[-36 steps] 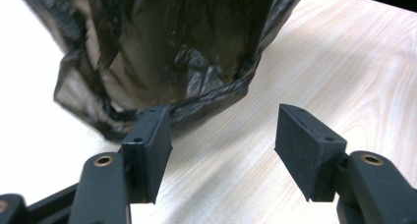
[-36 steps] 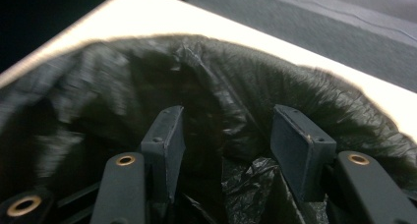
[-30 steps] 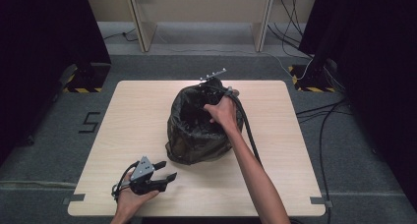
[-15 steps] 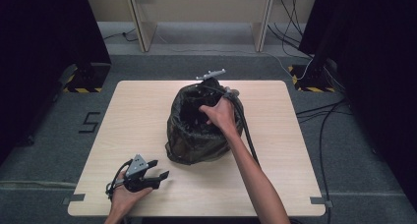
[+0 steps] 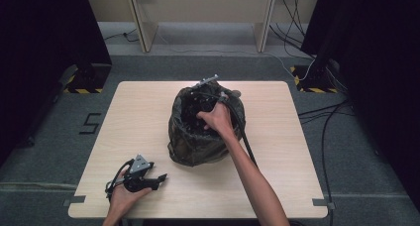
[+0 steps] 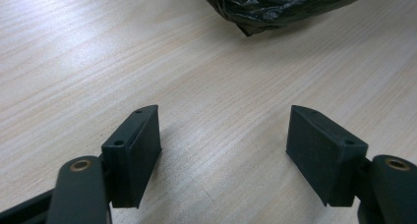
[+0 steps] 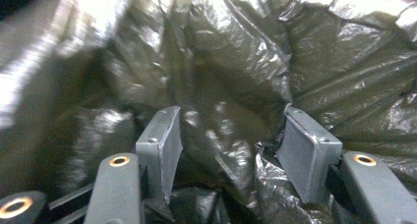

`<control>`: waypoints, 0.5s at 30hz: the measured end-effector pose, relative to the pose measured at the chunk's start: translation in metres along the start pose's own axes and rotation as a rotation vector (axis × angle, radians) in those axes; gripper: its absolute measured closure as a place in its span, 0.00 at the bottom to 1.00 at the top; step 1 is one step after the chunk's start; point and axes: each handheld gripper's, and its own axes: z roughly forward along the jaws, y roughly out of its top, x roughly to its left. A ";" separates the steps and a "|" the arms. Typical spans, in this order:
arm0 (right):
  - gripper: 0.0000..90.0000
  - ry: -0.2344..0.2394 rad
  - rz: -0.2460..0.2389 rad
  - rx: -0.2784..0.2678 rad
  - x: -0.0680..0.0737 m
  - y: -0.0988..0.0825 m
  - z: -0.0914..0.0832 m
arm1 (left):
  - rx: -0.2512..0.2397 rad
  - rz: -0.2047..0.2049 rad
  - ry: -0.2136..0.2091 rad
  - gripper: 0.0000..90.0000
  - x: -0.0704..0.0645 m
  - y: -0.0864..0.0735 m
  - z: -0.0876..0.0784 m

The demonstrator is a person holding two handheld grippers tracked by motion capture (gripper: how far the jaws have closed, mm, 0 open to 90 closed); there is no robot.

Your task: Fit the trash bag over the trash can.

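Resting near the table's [image 5: 277, 186] front-left corner, your left gripper [image 5: 157, 179] is spreading its jaws wider, with bare wood between them. Standing mid-table, the black bag [image 5: 193, 146] is gaping upward. Your right gripper [image 7: 228, 135] is reaching inside it, jaws parted, crinkled plastic bulging between the pads without being pinched.

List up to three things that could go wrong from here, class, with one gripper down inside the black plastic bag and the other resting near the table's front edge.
1. The right gripper is deep in the black bag; its open jaws could snag or tear the thin film.
2. Only the right hand is at the bag, so the bag may slump or slide on the table.
3. The left gripper, jaws just opened on nothing, lies apart from the bag, too distant to steady it.
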 end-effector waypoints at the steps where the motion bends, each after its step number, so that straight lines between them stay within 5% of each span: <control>1: 0.49 0.006 0.004 -0.021 0.000 0.001 -0.004 | 0.001 0.004 0.001 0.31 0.000 0.000 0.000; 9: 0.49 0.007 0.019 -0.148 0.002 0.009 -0.037 | 0.006 0.016 0.001 0.29 -0.001 0.000 0.001; 15: 0.48 0.010 0.006 -0.126 0.008 0.011 -0.026 | 0.006 0.016 0.000 0.29 -0.001 0.000 0.001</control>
